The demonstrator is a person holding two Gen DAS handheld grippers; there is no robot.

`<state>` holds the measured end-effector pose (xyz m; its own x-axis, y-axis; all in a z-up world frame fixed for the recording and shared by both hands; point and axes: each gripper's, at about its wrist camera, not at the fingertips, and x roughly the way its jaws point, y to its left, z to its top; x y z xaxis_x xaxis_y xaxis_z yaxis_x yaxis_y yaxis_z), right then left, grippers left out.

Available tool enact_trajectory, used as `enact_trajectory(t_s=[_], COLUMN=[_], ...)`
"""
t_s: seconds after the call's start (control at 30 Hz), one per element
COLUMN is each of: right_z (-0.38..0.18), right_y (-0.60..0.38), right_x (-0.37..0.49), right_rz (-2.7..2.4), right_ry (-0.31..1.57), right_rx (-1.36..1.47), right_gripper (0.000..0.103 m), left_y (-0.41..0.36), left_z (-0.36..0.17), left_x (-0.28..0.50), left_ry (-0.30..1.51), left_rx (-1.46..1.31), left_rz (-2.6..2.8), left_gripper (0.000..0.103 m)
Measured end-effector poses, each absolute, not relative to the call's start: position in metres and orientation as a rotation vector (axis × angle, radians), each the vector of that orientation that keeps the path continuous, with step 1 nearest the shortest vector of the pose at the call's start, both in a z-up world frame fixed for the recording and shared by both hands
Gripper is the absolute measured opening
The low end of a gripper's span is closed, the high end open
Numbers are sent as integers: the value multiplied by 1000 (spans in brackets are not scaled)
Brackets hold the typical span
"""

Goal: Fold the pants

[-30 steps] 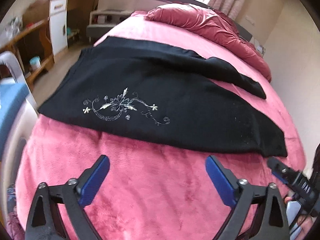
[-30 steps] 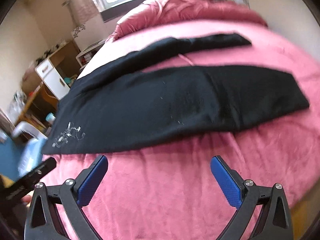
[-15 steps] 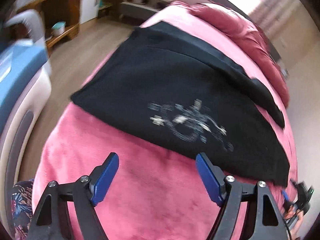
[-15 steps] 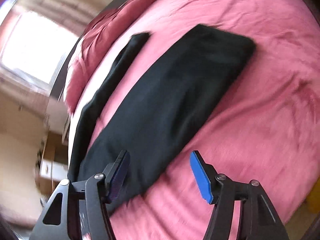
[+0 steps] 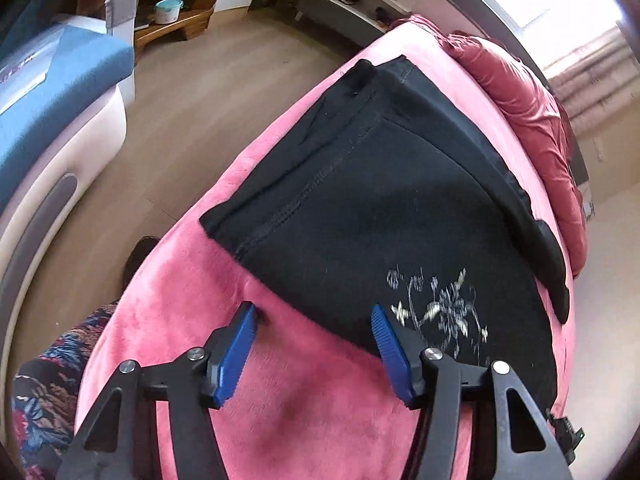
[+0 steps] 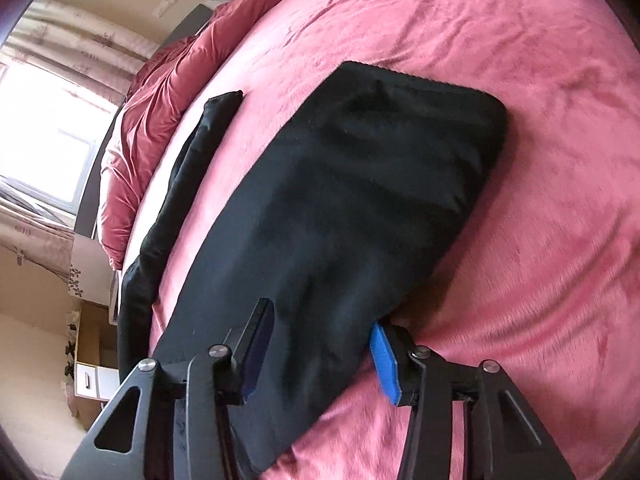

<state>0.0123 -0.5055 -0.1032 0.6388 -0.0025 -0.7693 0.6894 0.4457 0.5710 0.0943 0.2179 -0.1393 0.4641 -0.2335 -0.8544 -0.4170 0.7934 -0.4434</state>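
Black pants [image 5: 380, 208] lie spread flat on a pink bedspread [image 5: 288, 412], the two legs splayed apart, a pale flower embroidery [image 5: 440, 312] on the near leg below the waistband. No fold is made yet, as far as I can judge; every fold is still to come.

My left tongs [image 5: 314, 334] straddle the pants' near edge by the waist. Their blue jaws are closing, one over bare bedspread, one over black cloth, and they do not yet pinch.

My right tongs [image 6: 324, 342] straddle the near leg [image 6: 360, 200] close to its cuff end, jaws closing with the cloth between them, not yet pressing.

Beyond, a bunched red duvet [image 5: 532, 92] lies along the far side.
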Motion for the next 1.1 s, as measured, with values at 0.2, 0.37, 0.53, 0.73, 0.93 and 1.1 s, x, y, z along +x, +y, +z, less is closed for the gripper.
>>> enact_trajectory(t_s=[0.2, 0.37, 0.53, 0.73, 0.93, 1.1], right_z=[-101, -83, -57, -35, -43, -67], right_y=[-511, -506, -505, -504, -500, -496], right_x=[26, 28, 16, -10, -49, -85], right_rz=[-494, -481, -462, -463, -457, -479], right_ry=[836, 853, 823, 807, 865, 922], right_rx=[953, 847, 805, 780, 770, 794], right_gripper=[23, 14, 13, 13, 13, 13], left_y=[221, 223, 227, 234, 236, 235], left_z=[-142, -128, -98, -70, -71, -90], left_x=[111, 109, 91, 65, 32, 9], left_ry=[1065, 1013, 935, 892, 931, 1008], left_rx=[-716, -683, -695, -706, -662, -636], left_rz=[168, 150, 87, 48, 34, 54], left_gripper=[28, 7, 6, 6, 6, 6])
